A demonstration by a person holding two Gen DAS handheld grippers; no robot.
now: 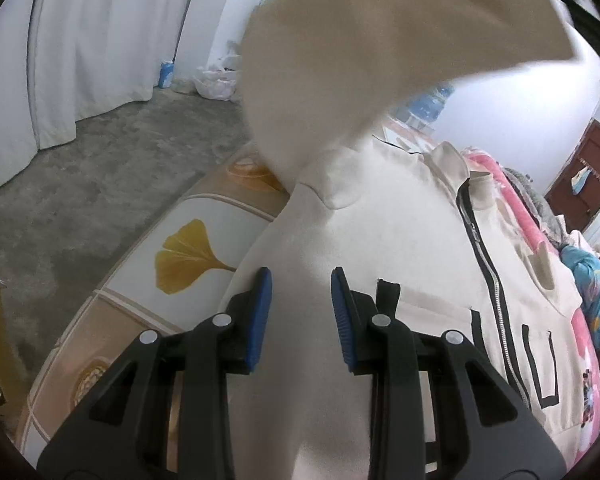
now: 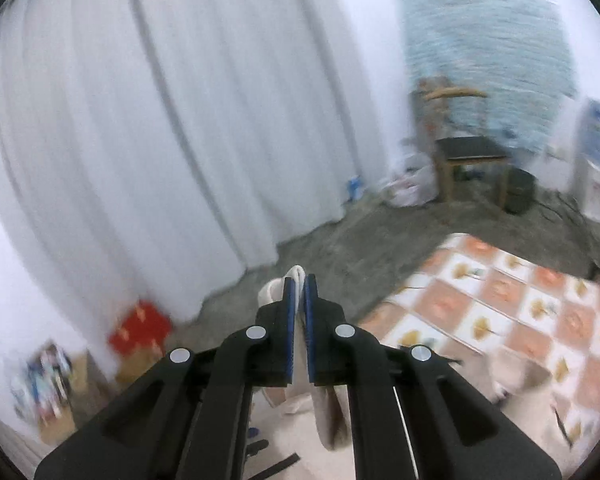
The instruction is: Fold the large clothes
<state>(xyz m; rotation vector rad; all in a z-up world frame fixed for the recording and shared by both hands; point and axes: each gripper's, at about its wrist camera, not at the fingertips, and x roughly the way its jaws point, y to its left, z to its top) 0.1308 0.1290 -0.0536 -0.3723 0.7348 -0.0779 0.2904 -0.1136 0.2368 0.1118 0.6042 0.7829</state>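
Observation:
A cream zip jacket point(image 1: 400, 220) with black lettering lies spread on a bed sheet point(image 1: 196, 248) printed with yellow leaves. My left gripper point(image 1: 300, 280) sits low over the jacket's left side. Its blue pads stand partly closed, and cream cloth fills the gap between them. One sleeve point(image 1: 380, 40) is lifted high above the jacket and blurred by motion. In the right wrist view my right gripper point(image 2: 299, 280) is shut on the sleeve's cuff point(image 2: 296, 270), held well above the bed. The rest of the sleeve hangs below the fingers.
White curtains point(image 2: 140, 120) hang along the wall above a grey concrete floor point(image 1: 100, 168). A wooden chair point(image 2: 468, 152), white bags point(image 2: 408, 192) and a red box point(image 2: 140, 328) stand on the floor. Pink and blue bedding point(image 1: 540, 248) lies beside the jacket. A dark red door point(image 1: 588, 168) is at far right.

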